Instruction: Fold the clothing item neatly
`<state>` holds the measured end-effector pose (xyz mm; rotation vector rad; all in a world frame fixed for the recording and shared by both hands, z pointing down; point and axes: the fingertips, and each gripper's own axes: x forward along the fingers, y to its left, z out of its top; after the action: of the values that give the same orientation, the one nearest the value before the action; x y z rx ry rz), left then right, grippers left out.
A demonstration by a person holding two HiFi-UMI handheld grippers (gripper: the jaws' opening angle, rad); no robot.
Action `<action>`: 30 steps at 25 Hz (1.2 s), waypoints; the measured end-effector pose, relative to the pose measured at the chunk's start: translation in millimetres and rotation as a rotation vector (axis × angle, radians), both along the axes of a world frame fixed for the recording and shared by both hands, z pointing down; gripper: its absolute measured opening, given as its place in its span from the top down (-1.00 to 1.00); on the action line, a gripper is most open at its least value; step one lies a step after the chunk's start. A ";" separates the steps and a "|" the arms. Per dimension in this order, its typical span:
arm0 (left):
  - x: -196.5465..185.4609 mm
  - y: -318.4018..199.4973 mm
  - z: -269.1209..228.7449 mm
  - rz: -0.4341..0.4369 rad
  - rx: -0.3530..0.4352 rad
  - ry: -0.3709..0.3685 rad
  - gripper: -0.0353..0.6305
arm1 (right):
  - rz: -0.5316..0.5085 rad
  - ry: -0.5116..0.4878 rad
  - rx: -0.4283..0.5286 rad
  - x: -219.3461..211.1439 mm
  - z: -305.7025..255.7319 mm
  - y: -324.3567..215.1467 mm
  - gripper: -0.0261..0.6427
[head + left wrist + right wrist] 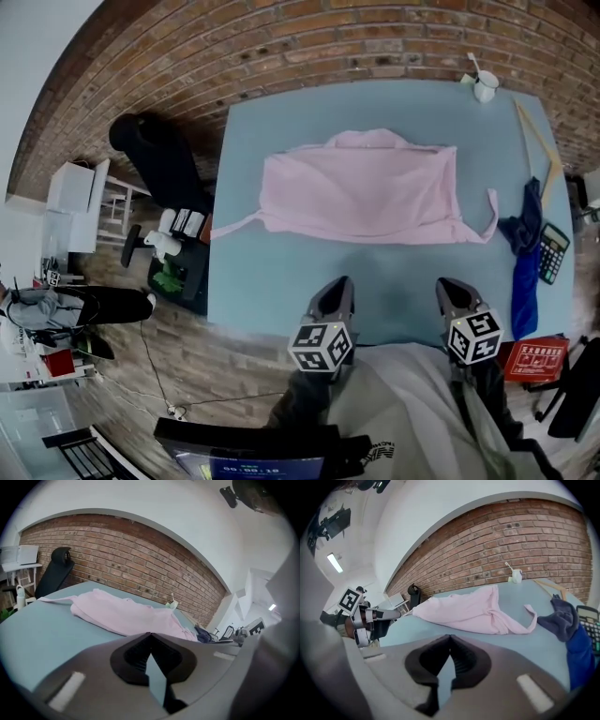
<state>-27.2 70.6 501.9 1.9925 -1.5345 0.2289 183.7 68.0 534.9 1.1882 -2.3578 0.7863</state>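
**A:** Your left gripper (335, 287) and right gripper (453, 289) hover over the desk's (272, 281) near edge. Fingers are pinched together on both, nothing in them.

**B:** Yep, and your pink garment (361, 192) lies spread mid-desk, well beyond them, with a strap trailing off each side. Blue cloth (525, 272) and calculator (553, 251) sit on the right, mug (485, 86) in the far corner.

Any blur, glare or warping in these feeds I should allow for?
Head view: heavy fisheye bows the table edges; garment sharp, evenly lit, no glare. Left gripper view: close foreground blurred, dark corners. Right gripper view: same, garment clear.
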 end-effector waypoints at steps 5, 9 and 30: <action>-21.9 -8.9 -6.0 0.036 0.019 0.016 0.87 | 0.008 0.021 0.025 -31.1 -9.2 -1.4 0.91; -52.3 -14.4 -2.7 0.027 0.025 0.041 0.87 | 0.014 0.024 0.037 -64.4 -8.7 -2.5 0.91; -106.4 -35.3 -1.1 0.117 0.016 0.122 0.87 | 0.173 0.054 0.042 -108.2 -18.9 2.2 0.91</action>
<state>-133.6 35.3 500.7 2.0717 -1.3496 0.1397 75.4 70.2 516.0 1.4275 -2.2602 0.7527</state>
